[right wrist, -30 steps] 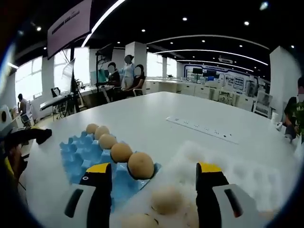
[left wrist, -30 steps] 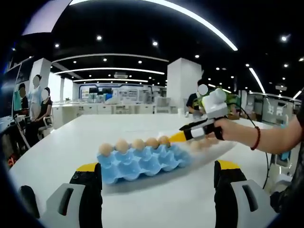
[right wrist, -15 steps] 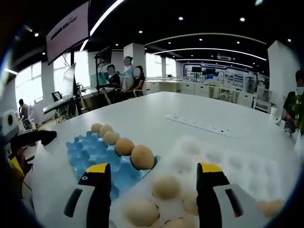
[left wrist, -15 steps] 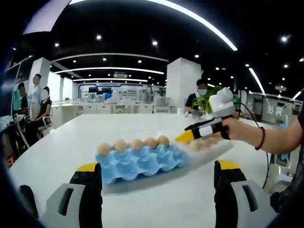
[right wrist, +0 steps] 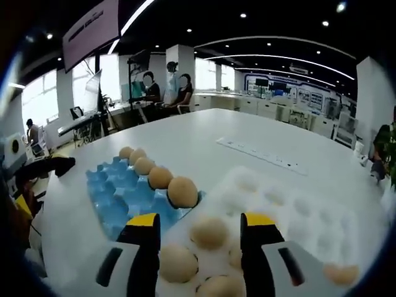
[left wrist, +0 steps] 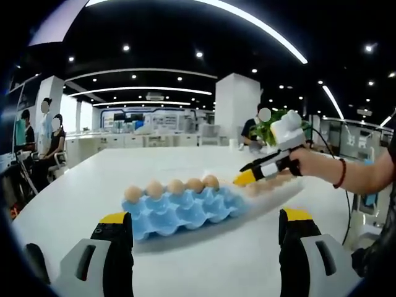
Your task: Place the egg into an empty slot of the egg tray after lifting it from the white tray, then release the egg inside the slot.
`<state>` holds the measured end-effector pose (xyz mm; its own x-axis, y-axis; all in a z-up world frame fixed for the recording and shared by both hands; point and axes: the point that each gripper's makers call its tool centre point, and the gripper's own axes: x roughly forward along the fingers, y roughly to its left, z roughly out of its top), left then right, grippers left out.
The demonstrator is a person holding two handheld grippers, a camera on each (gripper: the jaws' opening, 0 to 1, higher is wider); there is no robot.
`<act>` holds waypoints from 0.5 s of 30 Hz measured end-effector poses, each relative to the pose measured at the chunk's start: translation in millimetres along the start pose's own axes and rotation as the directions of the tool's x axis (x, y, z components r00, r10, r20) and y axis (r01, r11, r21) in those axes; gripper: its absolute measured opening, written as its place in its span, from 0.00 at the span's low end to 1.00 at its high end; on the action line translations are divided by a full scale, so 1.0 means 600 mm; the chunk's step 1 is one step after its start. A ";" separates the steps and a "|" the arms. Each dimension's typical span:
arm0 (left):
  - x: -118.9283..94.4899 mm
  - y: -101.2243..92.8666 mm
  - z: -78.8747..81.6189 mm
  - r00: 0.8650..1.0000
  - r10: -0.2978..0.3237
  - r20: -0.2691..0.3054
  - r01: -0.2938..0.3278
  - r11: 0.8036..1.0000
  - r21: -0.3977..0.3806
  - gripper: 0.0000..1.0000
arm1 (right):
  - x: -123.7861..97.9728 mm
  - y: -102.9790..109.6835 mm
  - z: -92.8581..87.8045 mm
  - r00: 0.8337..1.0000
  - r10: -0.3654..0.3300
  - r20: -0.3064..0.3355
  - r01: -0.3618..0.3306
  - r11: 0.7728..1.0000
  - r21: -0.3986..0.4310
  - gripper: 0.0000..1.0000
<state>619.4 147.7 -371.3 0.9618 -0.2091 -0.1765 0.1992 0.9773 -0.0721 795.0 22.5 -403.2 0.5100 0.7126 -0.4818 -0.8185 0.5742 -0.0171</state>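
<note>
your right gripper (right wrist: 198, 257) was spread over the white tray (right wrist: 297, 216), jaws straddling an egg (right wrist: 209, 233) that lay in its cup, not yet pinched, with more eggs just below it. so you were at the pick-up step; the next move called for closing gently on that egg, lifting it, then carrying it to an empty cup in the blue egg tray (right wrist: 117, 195) just beside, behind its row of eggs. your right hand (left wrist: 303, 166) reached in, angled down at the white tray. your left gripper (left wrist: 204, 257) hung spread and empty, near the blue tray.
</note>
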 end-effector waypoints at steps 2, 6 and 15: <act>-0.002 -0.001 0.002 1.000 -0.004 0.000 0.004 1.000 0.008 1.00 | -0.001 -0.004 -0.002 1.000 -0.009 -0.013 0.009 1.000 -0.007 0.48; -0.005 0.003 0.008 1.000 0.006 0.006 -0.006 1.000 0.019 1.00 | 0.001 -0.006 -0.005 0.999 -0.008 -0.032 0.008 1.000 -0.010 0.41; 0.000 0.003 0.000 1.000 0.010 -0.002 -0.010 1.000 0.012 1.00 | 0.018 -0.009 -0.014 0.994 -0.042 -0.102 0.037 0.998 -0.051 0.34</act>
<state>620.0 149.2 -371.4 0.9635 -0.1994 -0.1788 0.1919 0.9797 -0.0581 802.7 24.1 -415.7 0.5141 0.6431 -0.5675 -0.8118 0.5785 -0.0797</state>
